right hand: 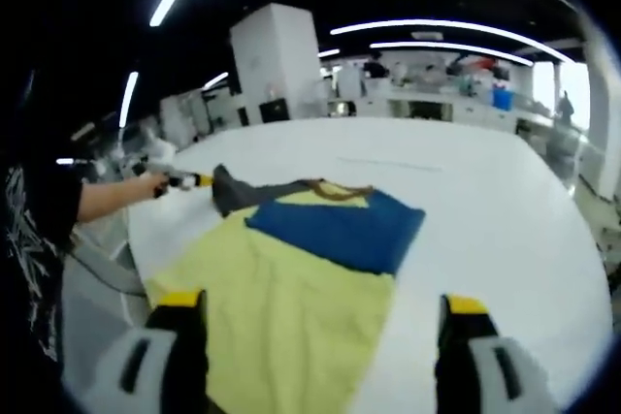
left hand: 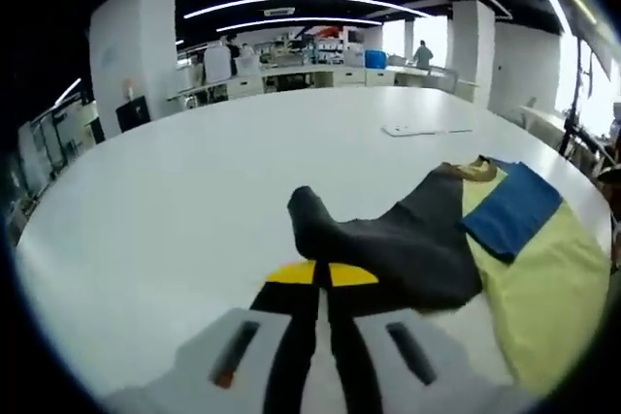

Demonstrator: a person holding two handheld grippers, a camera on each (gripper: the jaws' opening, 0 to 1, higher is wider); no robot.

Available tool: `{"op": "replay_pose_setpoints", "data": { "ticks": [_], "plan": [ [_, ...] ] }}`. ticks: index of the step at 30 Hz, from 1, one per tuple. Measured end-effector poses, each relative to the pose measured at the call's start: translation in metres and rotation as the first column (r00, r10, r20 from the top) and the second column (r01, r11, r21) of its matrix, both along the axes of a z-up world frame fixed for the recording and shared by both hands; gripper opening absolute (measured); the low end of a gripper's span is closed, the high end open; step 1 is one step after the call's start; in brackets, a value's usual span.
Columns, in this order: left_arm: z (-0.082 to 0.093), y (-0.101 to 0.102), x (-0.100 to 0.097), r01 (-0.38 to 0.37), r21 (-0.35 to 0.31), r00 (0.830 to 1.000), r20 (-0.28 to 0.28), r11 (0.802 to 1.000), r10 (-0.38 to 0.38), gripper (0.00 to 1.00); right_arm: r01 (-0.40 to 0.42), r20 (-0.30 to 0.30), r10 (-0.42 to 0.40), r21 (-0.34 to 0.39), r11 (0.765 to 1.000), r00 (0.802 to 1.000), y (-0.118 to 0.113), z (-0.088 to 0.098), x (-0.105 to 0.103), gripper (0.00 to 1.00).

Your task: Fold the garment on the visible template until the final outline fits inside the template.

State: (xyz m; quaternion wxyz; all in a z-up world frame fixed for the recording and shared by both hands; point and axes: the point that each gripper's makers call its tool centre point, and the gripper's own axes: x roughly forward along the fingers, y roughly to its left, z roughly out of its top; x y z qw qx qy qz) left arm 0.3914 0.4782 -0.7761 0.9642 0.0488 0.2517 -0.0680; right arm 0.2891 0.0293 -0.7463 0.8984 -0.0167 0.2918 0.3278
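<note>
The garment (left hand: 505, 259) lies on the white table (left hand: 194, 172), a yellow body with a blue sleeve (left hand: 512, 208) folded across it and a dark grey sleeve (left hand: 408, 239) stretched out to one side. In the left gripper view its far edge is cut off by the rim, and no template outline can be made out under the cloth. The left gripper (left hand: 321, 283) has its jaws pressed together on the tip of the grey sleeve, though the pinch itself is hidden behind the yellow-tipped fingers. The right gripper view shows the whole spread of yellow cloth, with the left gripper small and blurred at the sleeve end beside a person's arm (right hand: 107, 196). The right gripper (right hand: 325, 322) hangs over the near hem with its jaws spread wide, touching nothing.
</note>
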Motion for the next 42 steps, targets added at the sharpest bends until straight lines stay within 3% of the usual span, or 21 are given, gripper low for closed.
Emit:
{"op": "replay_pose_setpoints", "data": {
  "ticks": [7,16,21,29,33,42],
  "plan": [
    [0.021,-0.01,0.005,0.03,-0.052,0.999,0.039,0.998,-0.028,0.0,-0.002,0.003,0.002,-0.003,1.0,1.0,-0.001,-0.001,-0.002,0.99],
    [0.053,-0.063,0.018,0.141,-0.093,0.985,0.109,0.986,-0.131,0.0,0.01,0.006,-0.01,-0.006,1.0,1.0,-0.006,0.001,-0.002,0.99],
    [0.057,-0.102,0.018,0.194,-0.125,0.976,0.121,0.973,-0.179,0.0,0.017,0.0,-0.017,-0.009,1.0,1.0,-0.007,-0.002,-0.003,0.99],
    [0.037,-0.149,0.023,0.254,-0.201,0.967,0.084,0.946,-0.242,0.0,0.024,-0.009,-0.024,-0.014,1.0,1.0,-0.009,-0.004,-0.002,0.99],
    [0.023,-0.173,0.019,0.28,-0.205,0.96,0.05,0.938,-0.275,0.0,0.032,-0.011,-0.033,-0.014,0.999,0.999,-0.01,-0.004,-0.003,0.99],
    [-0.022,-0.196,0.014,0.296,-0.172,0.951,-0.041,0.94,-0.307,0.0,0.033,-0.021,-0.033,-0.018,0.999,0.999,-0.012,-0.006,-0.006,0.99]
  ]
}}
